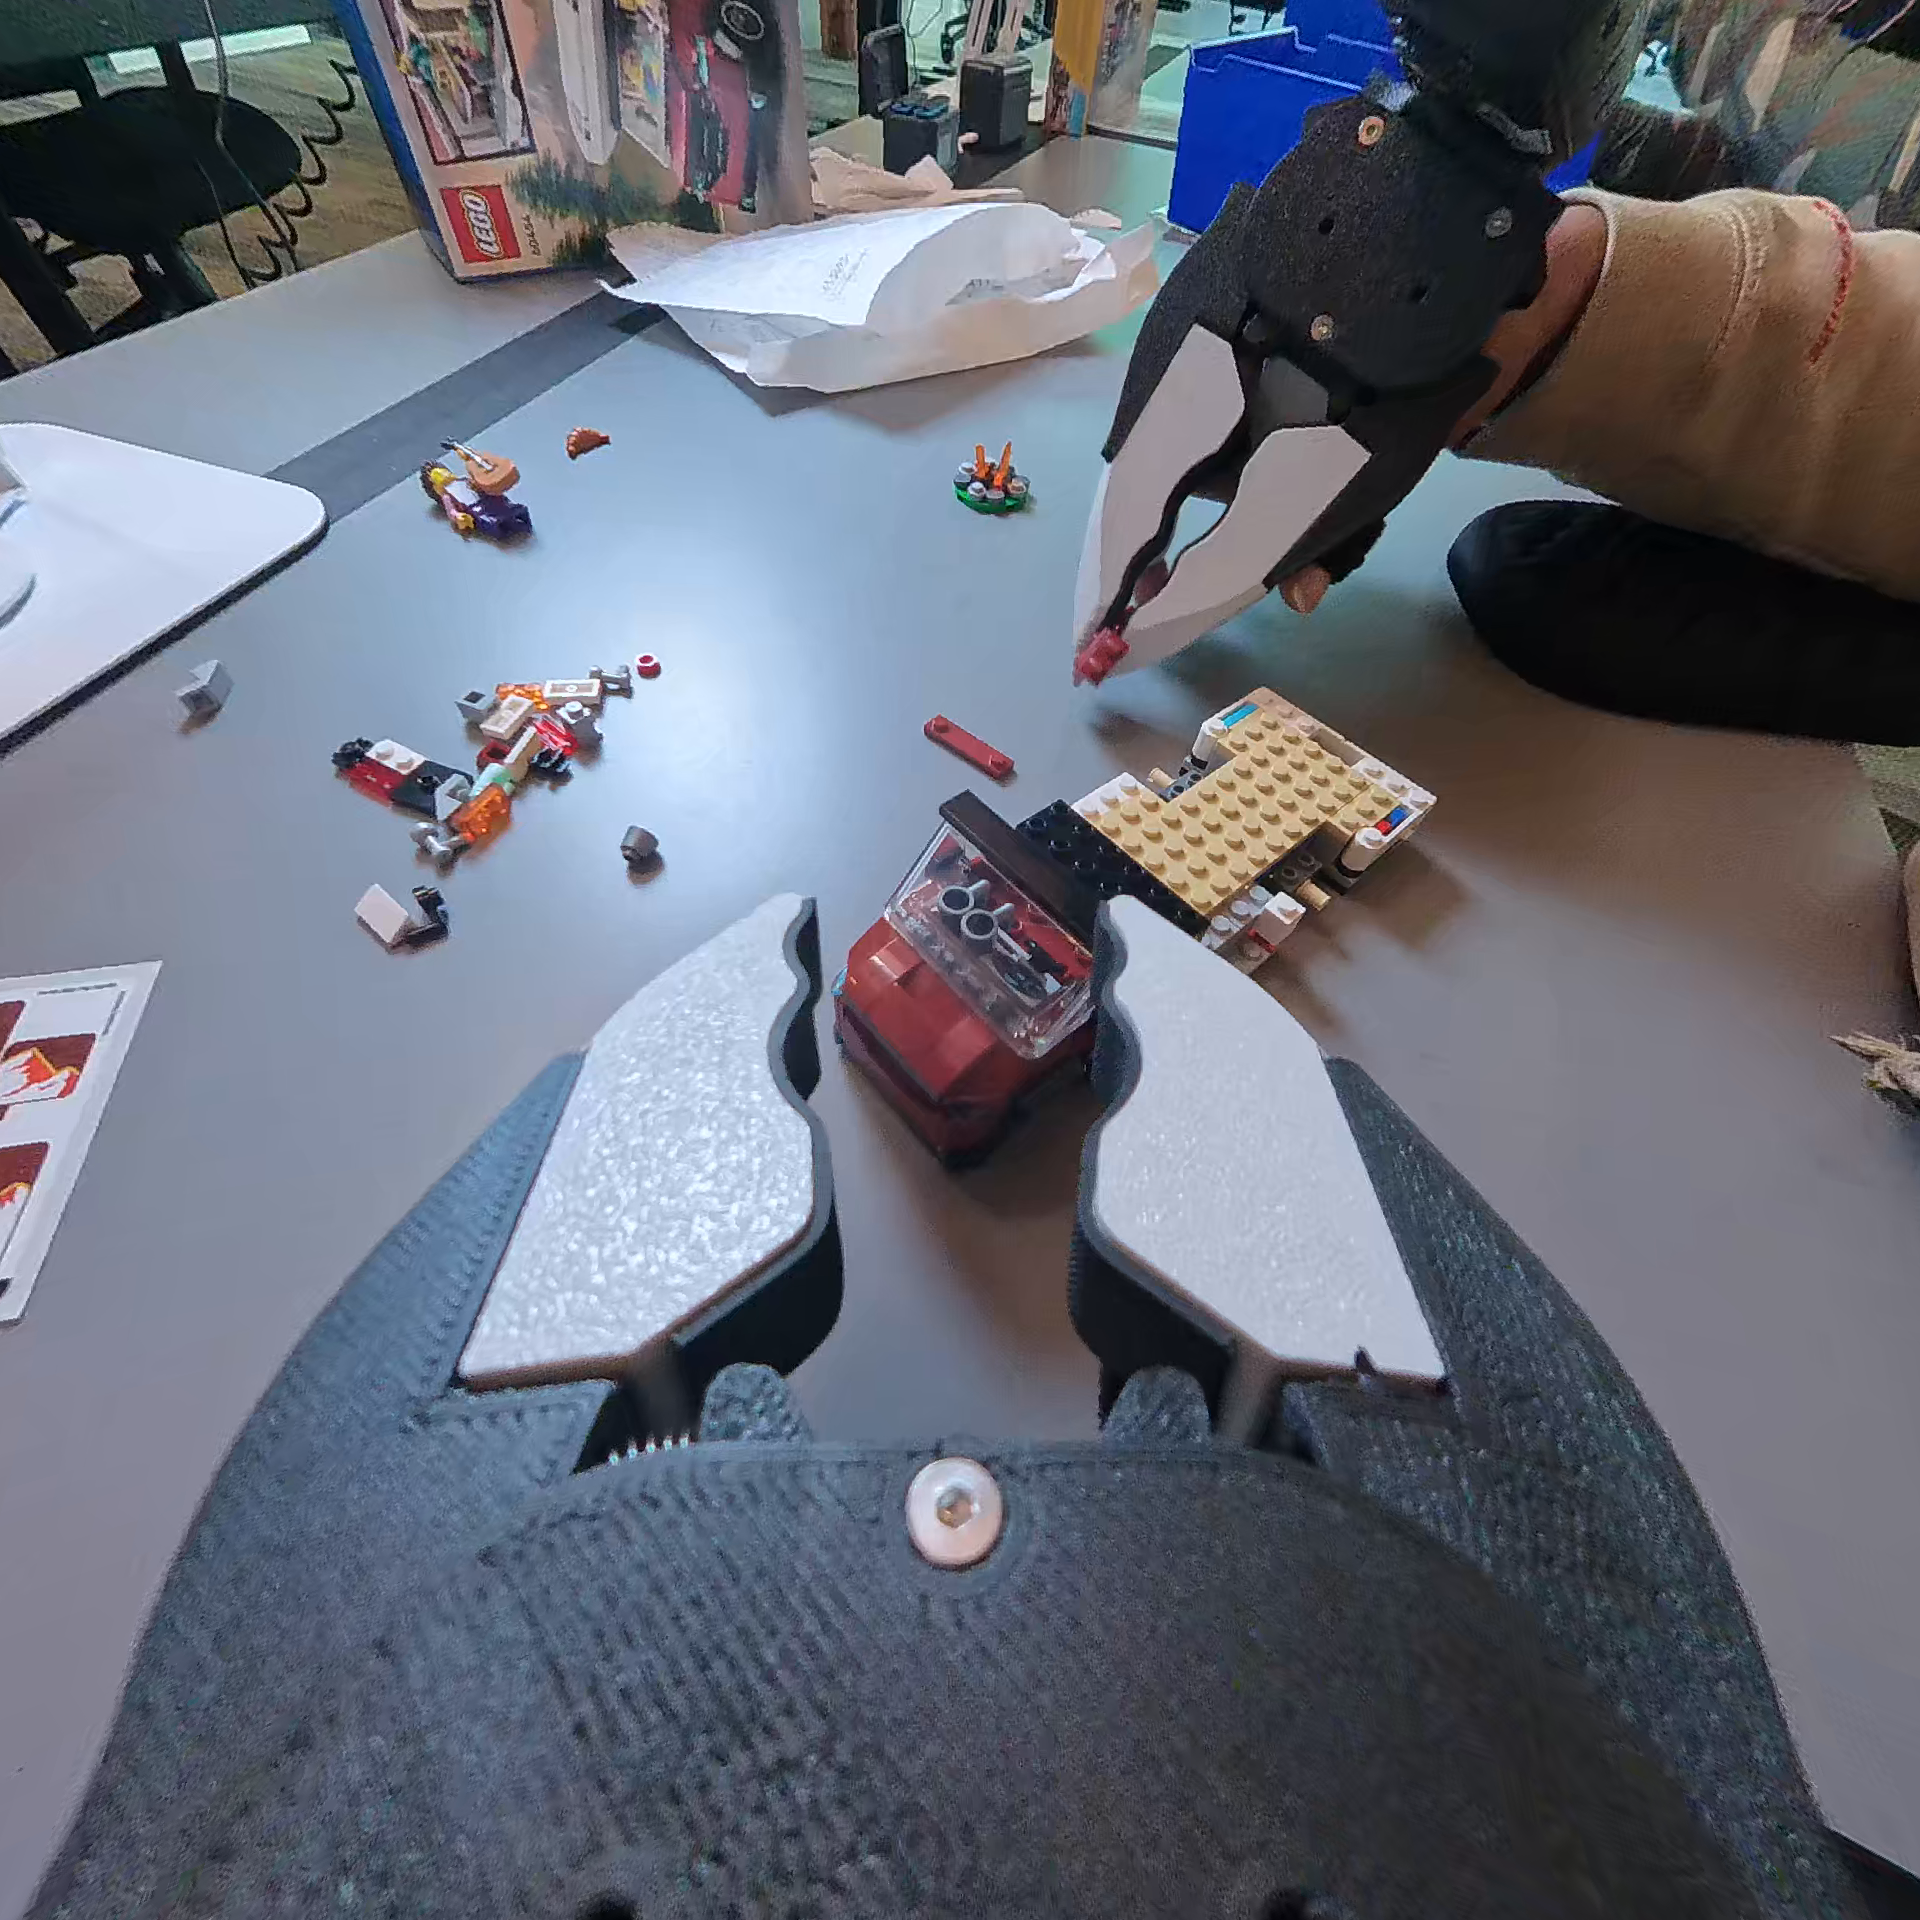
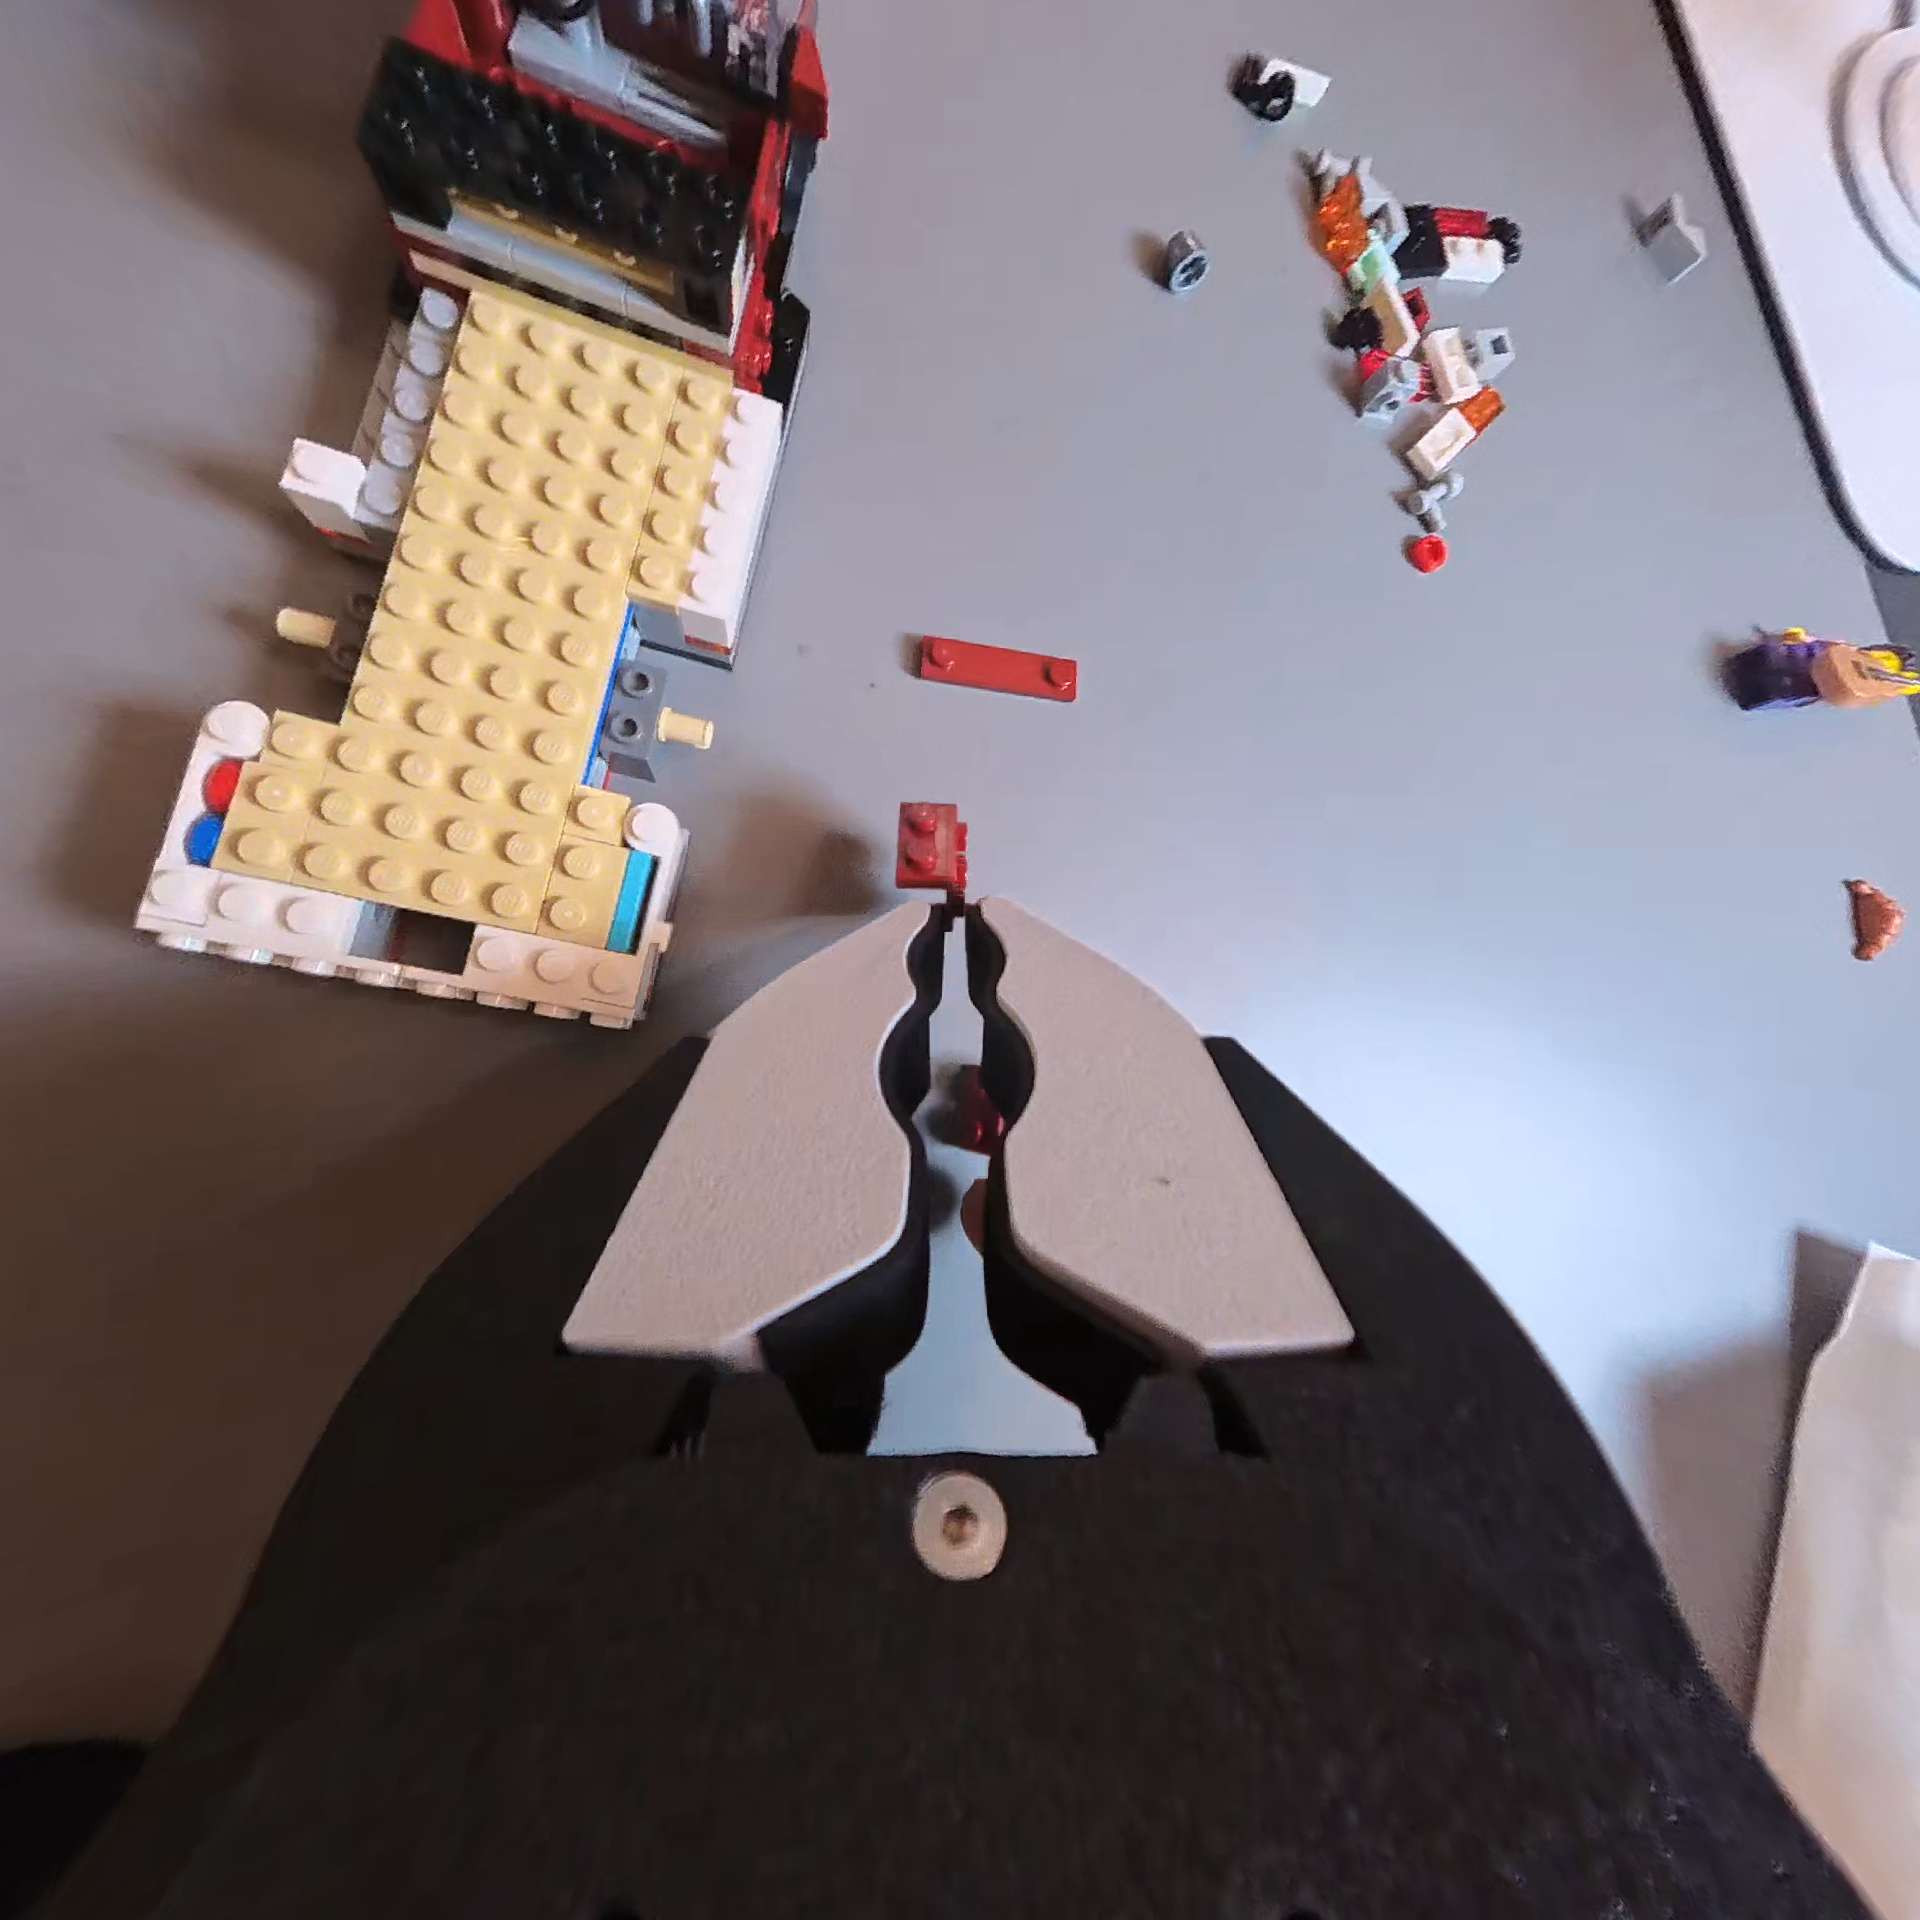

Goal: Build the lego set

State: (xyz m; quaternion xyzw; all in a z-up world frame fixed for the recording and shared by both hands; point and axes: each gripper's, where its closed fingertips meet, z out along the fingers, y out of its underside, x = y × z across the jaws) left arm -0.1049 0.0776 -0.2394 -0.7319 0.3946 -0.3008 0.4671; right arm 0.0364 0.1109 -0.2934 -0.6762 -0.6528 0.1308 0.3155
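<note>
A partly built truck stands on the grey table (image 1: 727,582), with a dark red cab (image 1: 935,1049) and a tan studded bed (image 1: 1247,800). My left gripper (image 1: 961,914) is open. Its fingers stand on either side of the cab, and a gap shows at the left pad. My right gripper (image 2: 956,909) is shut on a small red piece (image 2: 930,847) at its very tips, above the table near the tan bed (image 2: 499,623). It also shows in the left wrist view (image 1: 1107,634), with the red piece (image 1: 1099,657). A long red plate (image 1: 968,746) lies loose by the truck and also shows in the right wrist view (image 2: 997,665).
A pile of loose pieces (image 1: 499,748) lies to the left. A minifigure (image 1: 473,494) and a small campfire build (image 1: 992,483) sit farther back. A white paper bag (image 1: 894,291), the set's box (image 1: 561,125) and a blue bin (image 1: 1268,114) stand behind. A sticker sheet (image 1: 52,1091) lies near left. My hands' fingertips stand some 15 cm from each other. Between my right fingertips and the long red plate (image 1: 968,746) there is roughly 5 cm. The right camera catches it too, in the right wrist view (image 2: 995,663).
</note>
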